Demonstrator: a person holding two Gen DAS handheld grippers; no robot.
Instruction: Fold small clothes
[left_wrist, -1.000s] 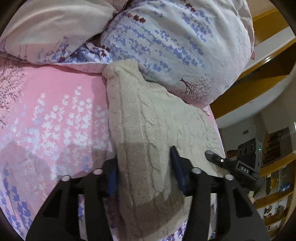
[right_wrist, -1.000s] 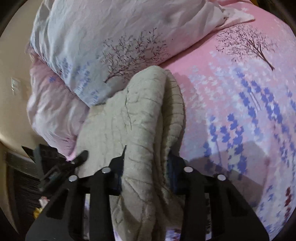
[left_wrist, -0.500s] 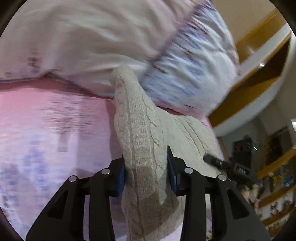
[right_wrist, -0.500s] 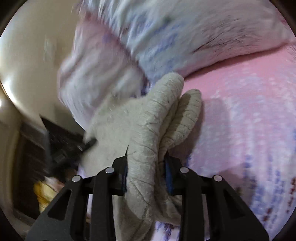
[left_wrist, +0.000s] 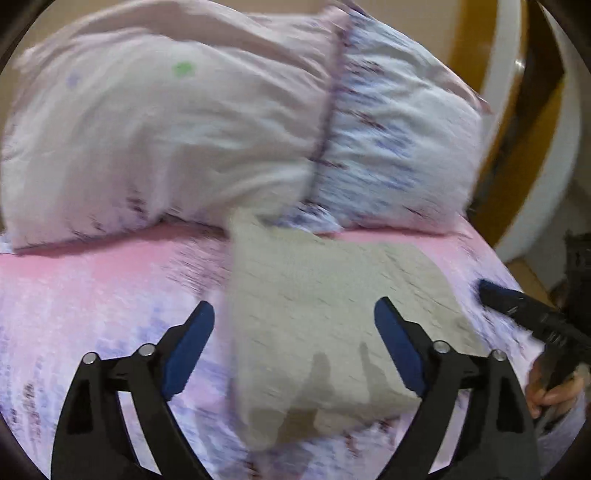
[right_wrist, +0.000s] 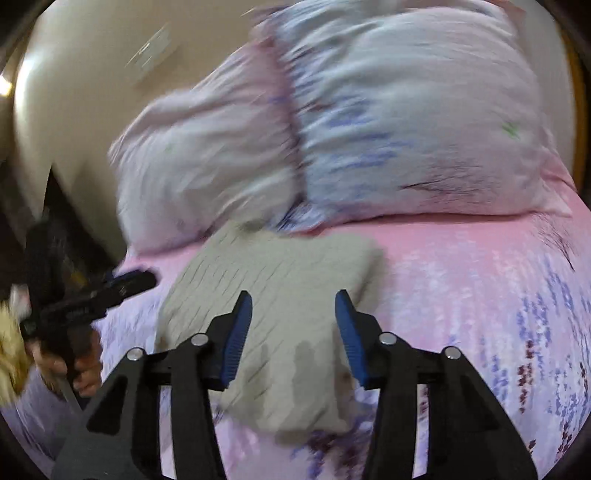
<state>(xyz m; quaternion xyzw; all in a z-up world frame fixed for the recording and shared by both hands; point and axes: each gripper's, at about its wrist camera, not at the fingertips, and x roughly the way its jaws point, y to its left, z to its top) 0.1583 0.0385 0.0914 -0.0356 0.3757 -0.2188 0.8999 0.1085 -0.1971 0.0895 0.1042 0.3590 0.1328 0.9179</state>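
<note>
A folded beige cable-knit sweater (left_wrist: 317, 317) lies flat on the pink floral bedsheet (left_wrist: 96, 295), its far edge against the pillows. My left gripper (left_wrist: 293, 314) hovers above the sweater's near half, its jaws opening wide and free of the knit. In the right wrist view the same sweater (right_wrist: 273, 295) lies below my right gripper (right_wrist: 293, 301), whose jaws are opening, with no cloth pinched between the blue pads. Each view shows the other gripper at its edge, held in a hand: the right one (left_wrist: 524, 306), the left one (right_wrist: 103, 291).
Two large floral pillows (left_wrist: 184, 140) (left_wrist: 399, 147) lie just behind the sweater at the bed's head. A wooden headboard and a white rounded frame (left_wrist: 532, 122) rise at the right. The bedsheet (right_wrist: 480, 295) spreads out beside the sweater.
Both grippers let go of the sweater and pulled up and back. The sweater, lifted and bunched between the jaws before, now lies flat and folded on the bed.
</note>
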